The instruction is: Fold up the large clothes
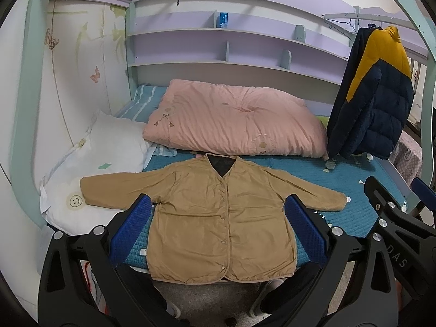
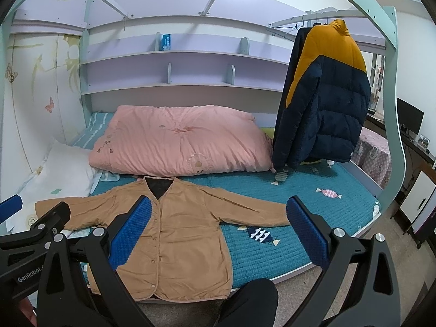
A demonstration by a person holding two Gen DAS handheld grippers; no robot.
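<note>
A tan button-front jacket (image 1: 218, 212) lies flat, sleeves out, mid-frame on the teal quilted bed (image 2: 313, 212); left claw (image 1: 218, 226) and right claw (image 2: 218, 229) both spread, holding nothing.

A folded pink quilt (image 2: 179, 140) lies across the far part of the teal quilted bed cover (image 2: 299, 207). A white pillow (image 1: 109, 147) sits at the left, against a wardrobe with butterfly decals (image 1: 76, 81). At the right, a navy and mustard puffer jacket (image 2: 327, 95) hangs from a rail. Lilac shelves (image 2: 177, 70) span the far wall, holding a small blue box (image 2: 165, 42). Far right stands a dark monitor (image 2: 410, 115).
</note>
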